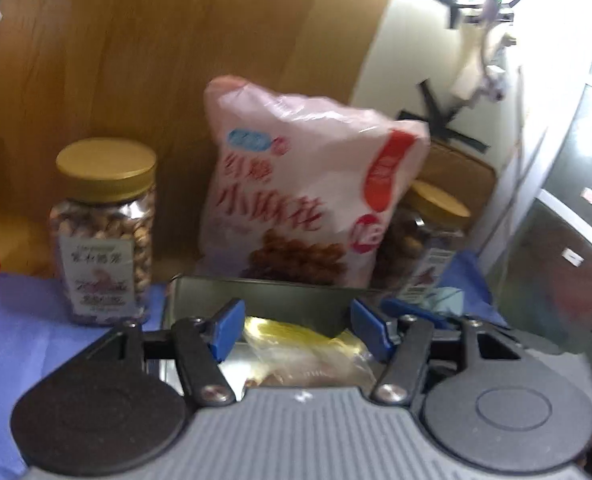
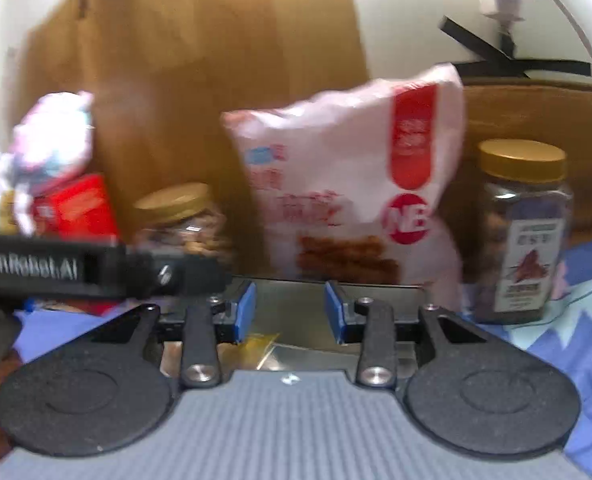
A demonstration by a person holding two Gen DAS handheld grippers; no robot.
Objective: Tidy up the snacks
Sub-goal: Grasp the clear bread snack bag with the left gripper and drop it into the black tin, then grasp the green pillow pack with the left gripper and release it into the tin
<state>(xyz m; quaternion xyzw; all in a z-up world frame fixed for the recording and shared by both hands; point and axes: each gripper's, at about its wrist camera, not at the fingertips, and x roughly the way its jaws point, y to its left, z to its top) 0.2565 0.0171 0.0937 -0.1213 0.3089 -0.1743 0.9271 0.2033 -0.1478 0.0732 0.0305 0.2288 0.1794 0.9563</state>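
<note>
A wooden panel [image 1: 143, 60] with warm vertical grain fills the background, and everything else is placed against it. In front of it a blue cloth [image 1: 27, 332] covers the table. A rectangular metal tin [image 1: 263, 292], dark and shiny inside, sits open on the cloth nearest the cameras; small yellow-wrapped snack packets [image 1: 296, 340] lie in it.

Just behind the tin, leaning back toward the panel, stands a soft pink-white plastic snack bag [image 1: 296, 176] with red Chinese lettering and a picture of brown twists. To the left of the bag is a clear square-shouldered jar of pale nuts [image 1: 103, 232] with a gold screw lid; to its right, a similar gold-lidded jar of darker nuts [image 2: 524, 232]. A red box [image 2: 79, 208] sits further left of the bag.

The left gripper [image 1: 296, 332] is held level over the tin, its blue-padded fingers spread wide with a packet lying between them, untouched as far as the blur allows. The right gripper [image 2: 289, 308] is also level over the tin, fingers parted, nothing between them.
</note>
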